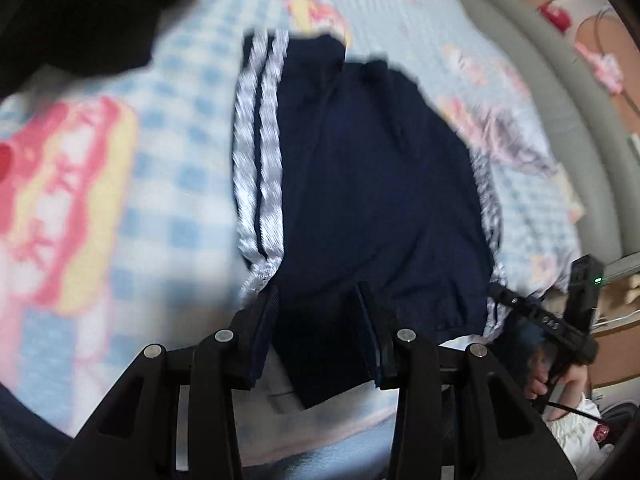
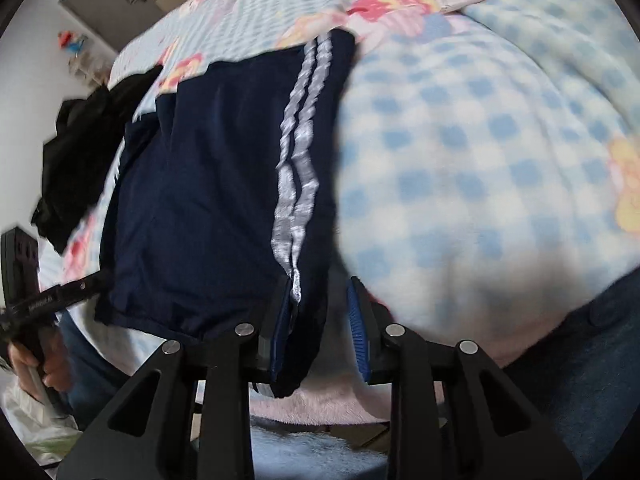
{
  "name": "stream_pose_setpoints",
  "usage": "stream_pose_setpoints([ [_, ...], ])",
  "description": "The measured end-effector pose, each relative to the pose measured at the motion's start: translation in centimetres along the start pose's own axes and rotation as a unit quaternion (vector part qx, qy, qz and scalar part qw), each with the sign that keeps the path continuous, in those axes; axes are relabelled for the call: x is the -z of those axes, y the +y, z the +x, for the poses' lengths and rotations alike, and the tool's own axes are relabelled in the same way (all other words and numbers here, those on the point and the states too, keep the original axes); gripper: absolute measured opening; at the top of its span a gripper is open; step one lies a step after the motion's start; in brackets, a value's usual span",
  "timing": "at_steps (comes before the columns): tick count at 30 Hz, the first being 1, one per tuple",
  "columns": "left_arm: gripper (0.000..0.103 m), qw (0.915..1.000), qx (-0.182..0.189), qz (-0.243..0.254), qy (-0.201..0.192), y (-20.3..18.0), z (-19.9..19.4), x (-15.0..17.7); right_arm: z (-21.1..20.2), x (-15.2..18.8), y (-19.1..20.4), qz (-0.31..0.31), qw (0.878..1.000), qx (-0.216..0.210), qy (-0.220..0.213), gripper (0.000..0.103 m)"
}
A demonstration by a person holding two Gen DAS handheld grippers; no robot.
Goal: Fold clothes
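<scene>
Left gripper (image 1: 318, 328), at the lower centre of the left wrist view, stands with its jaws spread, and the near edge of the navy shorts (image 1: 372, 184) drapes between the fingers; whether the cloth is actually pinched cannot be told. These shorts fill the middle of the frame, lying on the blue-checked blanket (image 1: 180, 140), with white side stripes (image 1: 258, 160) running down their left edge. A black garment (image 1: 92, 16) occupies the upper left corner. At the lower right, a hand (image 1: 544, 376) holds the other tool by its handle. Right gripper (image 2: 320, 328), at the lower centre of the right wrist view, likewise has its jaws apart, with a striped corner of the shorts (image 2: 208, 184) hanging between the blue-padded fingers (image 2: 356, 332); a firm grasp cannot be confirmed. The shorts sit left of centre on the blanket (image 2: 480, 152), stripes (image 2: 300, 168) toward frame centre. The black garment (image 2: 80, 152) lies at the left edge, touching the shorts. Both views are motion-blurred.
</scene>
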State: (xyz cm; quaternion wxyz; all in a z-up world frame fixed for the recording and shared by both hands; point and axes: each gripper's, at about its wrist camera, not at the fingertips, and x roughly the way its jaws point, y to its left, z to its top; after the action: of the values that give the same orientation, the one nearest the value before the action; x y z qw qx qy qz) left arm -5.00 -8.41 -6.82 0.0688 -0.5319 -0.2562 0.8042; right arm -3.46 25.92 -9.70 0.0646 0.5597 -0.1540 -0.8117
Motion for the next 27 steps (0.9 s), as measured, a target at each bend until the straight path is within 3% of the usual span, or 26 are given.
stream_pose_setpoints([
  [4, 0.040, 0.9996, 0.014, -0.003, -0.025, 1.4, -1.1, -3.5, -2.1, -3.1, 2.8, -0.059, 0.998, 0.009, -0.035, 0.029],
  [8, 0.041, 0.9987, -0.003, 0.007, -0.050, 1.5, -0.2, -7.6, -3.0, -7.0, 6.1, -0.100, 0.993, -0.007, -0.062, 0.031],
  [11, 0.042, 0.9987, -0.023, 0.003, -0.046, 2.2, 1.4, -10.5, -2.2, -9.3, 9.1, -0.135, 0.989, -0.029, -0.058, 0.034],
  [15, 0.046, 0.9969, -0.074, 0.006, -0.027, 2.5, 4.5, -13.4, 2.0, -11.7, 13.3, -0.178, 0.983, -0.042, -0.029, 0.034],
  [17, 0.049, 0.9970, -0.073, 0.005, -0.023, 3.0, 5.5, -13.9, 4.1, -12.3, 14.1, -0.185, 0.982, -0.049, -0.011, 0.034],
  [19, 0.046, 0.9974, -0.069, 0.004, -0.020, 3.5, 6.5, -14.3, 5.9, -12.8, 14.8, -0.188, 0.981, -0.050, 0.003, 0.034],
  [21, 0.004, 0.9975, -0.064, 0.016, -0.027, 3.5, 6.8, -14.5, 7.6, -13.7, 15.1, -0.185, 0.982, -0.043, 0.009, 0.034],
  [24, 0.004, 0.9959, -0.057, 0.020, -0.067, 3.6, 4.2, -14.5, 8.2, -14.4, 13.8, -0.168, 0.986, -0.019, 0.004, 0.034],
  [27, 0.004, 0.9908, -0.081, 0.011, -0.108, 4.9, 1.0, -14.4, 8.8, -15.2, 12.5, -0.151, 0.989, 0.006, -0.001, 0.032],
])
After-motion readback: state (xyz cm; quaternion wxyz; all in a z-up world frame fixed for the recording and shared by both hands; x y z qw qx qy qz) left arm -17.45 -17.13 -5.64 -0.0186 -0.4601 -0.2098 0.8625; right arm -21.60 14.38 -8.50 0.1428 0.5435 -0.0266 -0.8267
